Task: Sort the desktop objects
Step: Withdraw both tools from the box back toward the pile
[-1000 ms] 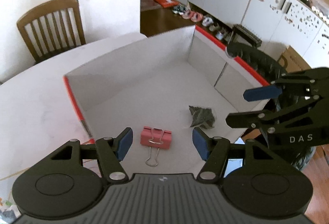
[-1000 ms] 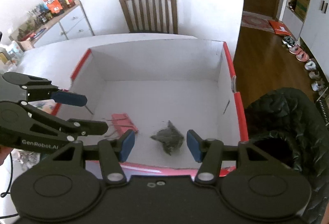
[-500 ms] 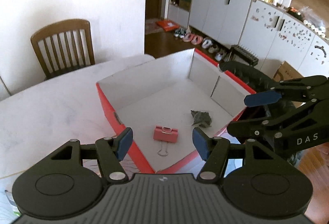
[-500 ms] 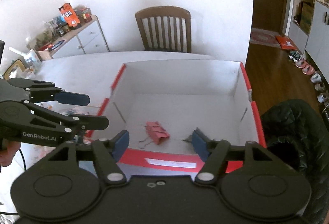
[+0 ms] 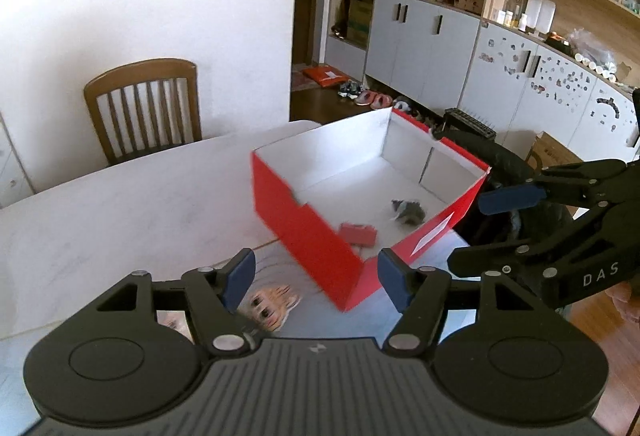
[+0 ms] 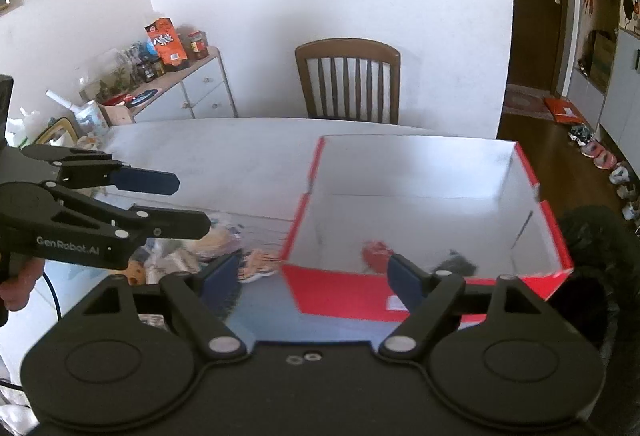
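Left wrist view puts your left gripper (image 5: 316, 278) nearest, its blue pads spread apart and holding nothing, above a cartoon-face sticker (image 5: 272, 306) on the white table (image 5: 120, 204). Just beyond sits the red cardboard box (image 5: 304, 232), with a pink binder clip (image 5: 359, 235) and a dark crumpled scrap (image 5: 409, 211) lying apart on its white floor. Your right gripper (image 6: 310, 276) also hangs with pads spread wide and empty, near the box's front wall. Farther off, a wooden chair (image 6: 349, 80) stands at the table's far edge.
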Action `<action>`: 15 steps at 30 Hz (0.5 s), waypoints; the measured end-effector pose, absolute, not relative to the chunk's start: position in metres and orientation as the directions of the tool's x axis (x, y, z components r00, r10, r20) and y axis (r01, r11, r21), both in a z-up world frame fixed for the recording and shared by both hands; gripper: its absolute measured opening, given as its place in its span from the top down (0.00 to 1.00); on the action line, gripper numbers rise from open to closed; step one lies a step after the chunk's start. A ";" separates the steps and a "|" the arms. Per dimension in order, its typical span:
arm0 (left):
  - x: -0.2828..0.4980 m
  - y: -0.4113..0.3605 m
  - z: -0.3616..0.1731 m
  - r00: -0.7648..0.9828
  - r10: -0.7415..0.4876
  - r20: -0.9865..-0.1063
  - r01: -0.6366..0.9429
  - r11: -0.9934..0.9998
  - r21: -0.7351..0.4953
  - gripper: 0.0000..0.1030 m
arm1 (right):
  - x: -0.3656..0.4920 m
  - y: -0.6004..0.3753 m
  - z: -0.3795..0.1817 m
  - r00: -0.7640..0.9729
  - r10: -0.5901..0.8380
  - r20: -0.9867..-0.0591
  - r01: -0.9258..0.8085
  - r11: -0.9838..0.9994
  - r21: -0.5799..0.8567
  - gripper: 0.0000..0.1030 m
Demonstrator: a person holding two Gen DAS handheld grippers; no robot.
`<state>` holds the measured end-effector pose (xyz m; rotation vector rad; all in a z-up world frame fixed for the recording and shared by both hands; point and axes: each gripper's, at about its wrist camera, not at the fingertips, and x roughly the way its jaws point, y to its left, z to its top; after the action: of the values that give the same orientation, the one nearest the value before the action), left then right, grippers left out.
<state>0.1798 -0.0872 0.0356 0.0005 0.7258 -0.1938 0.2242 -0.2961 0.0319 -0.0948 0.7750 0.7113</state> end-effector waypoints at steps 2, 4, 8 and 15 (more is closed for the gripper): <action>0.170 -0.075 0.035 0.733 -0.172 -0.658 0.167 0.983 -0.071 0.35 | 0.217 -0.287 0.030 0.499 0.551 -0.669 -0.615 0.769 0.175 0.18; 0.160 -0.062 0.033 0.734 -0.167 -0.658 0.156 0.985 -0.076 0.35 | 0.209 -0.278 0.028 0.499 0.550 -0.670 -0.614 0.770 0.174 0.18; 0.141 -0.039 0.025 0.733 -0.149 -0.663 0.139 0.988 -0.068 0.33 | 0.194 -0.262 0.023 0.488 0.558 -0.671 -0.613 0.767 0.192 0.16; 0.112 -0.001 0.003 0.725 -0.120 -0.678 0.111 0.992 -0.057 0.19 | 0.169 -0.233 0.014 0.498 0.548 -0.672 -0.609 0.773 0.178 0.12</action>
<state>0.1120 -0.0013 0.0034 -0.0132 0.7493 -0.1271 0.1689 -0.2328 0.0140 -0.0866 0.7811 0.7013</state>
